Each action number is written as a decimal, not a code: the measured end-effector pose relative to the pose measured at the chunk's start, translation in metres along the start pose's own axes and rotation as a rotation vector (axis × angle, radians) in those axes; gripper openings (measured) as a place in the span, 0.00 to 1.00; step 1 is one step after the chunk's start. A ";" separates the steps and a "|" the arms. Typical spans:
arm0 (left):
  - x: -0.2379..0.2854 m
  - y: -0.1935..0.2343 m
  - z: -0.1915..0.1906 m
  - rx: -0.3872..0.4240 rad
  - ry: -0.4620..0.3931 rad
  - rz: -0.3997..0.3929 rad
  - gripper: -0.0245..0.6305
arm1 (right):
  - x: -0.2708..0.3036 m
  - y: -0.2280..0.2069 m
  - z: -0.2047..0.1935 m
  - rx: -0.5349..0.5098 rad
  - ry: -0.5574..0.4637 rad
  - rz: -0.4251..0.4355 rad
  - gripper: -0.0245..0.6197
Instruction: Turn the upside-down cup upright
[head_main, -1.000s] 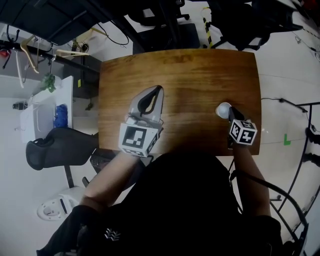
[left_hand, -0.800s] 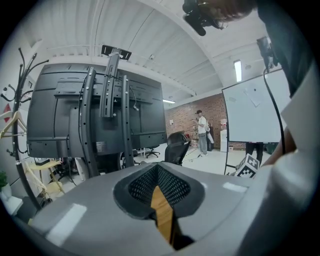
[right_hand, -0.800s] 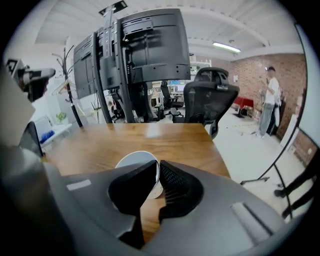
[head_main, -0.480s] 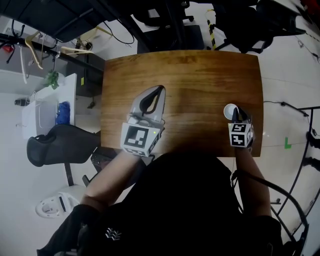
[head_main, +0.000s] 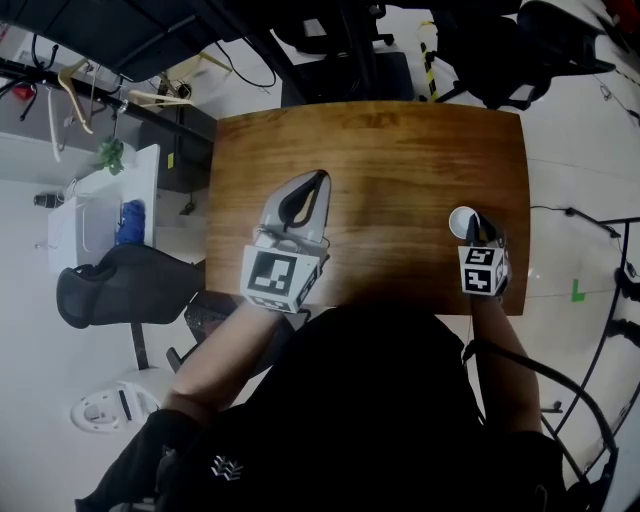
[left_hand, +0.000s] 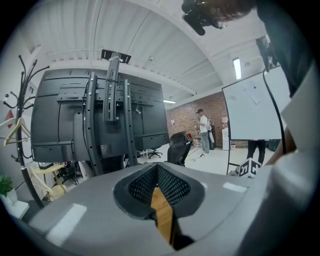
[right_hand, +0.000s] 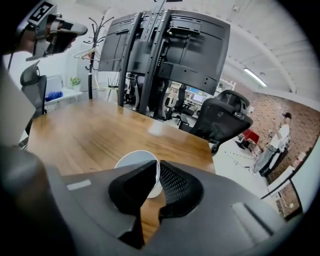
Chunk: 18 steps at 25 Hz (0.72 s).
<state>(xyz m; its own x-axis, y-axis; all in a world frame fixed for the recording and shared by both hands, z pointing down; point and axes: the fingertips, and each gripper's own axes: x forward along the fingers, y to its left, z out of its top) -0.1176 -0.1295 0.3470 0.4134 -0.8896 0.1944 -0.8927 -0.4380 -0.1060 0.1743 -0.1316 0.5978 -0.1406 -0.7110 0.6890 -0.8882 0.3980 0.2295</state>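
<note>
The left gripper (head_main: 316, 182) is held over the wooden table (head_main: 400, 140), jaws pressed together with nothing between them. To its right, the right gripper (head_main: 476, 232) pinches the wall of the white cup (head_main: 461, 221). The cup sits at its tips, one jaw inside the rim, and its mouth seems to face upward.

White cup (head_main: 461, 221), brown wood-grain table (head_main: 400, 150), grey left tongs (head_main: 319, 177) bearing a black-and-white square-patterned cube (head_main: 277, 279).
</note>
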 end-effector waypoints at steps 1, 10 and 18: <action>-0.001 0.000 -0.002 -0.004 0.002 0.000 0.04 | 0.000 -0.012 -0.001 0.004 0.004 -0.023 0.08; -0.001 -0.005 -0.001 -0.008 -0.009 -0.008 0.04 | 0.000 -0.012 -0.012 -0.133 0.055 -0.049 0.08; -0.007 0.002 -0.003 -0.004 -0.002 0.007 0.04 | 0.009 0.054 0.002 -0.007 -0.041 0.161 0.12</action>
<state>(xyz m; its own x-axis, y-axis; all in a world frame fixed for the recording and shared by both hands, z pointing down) -0.1232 -0.1235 0.3478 0.4073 -0.8929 0.1918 -0.8963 -0.4311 -0.1039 0.1245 -0.1179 0.6152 -0.2986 -0.6608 0.6886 -0.8498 0.5125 0.1233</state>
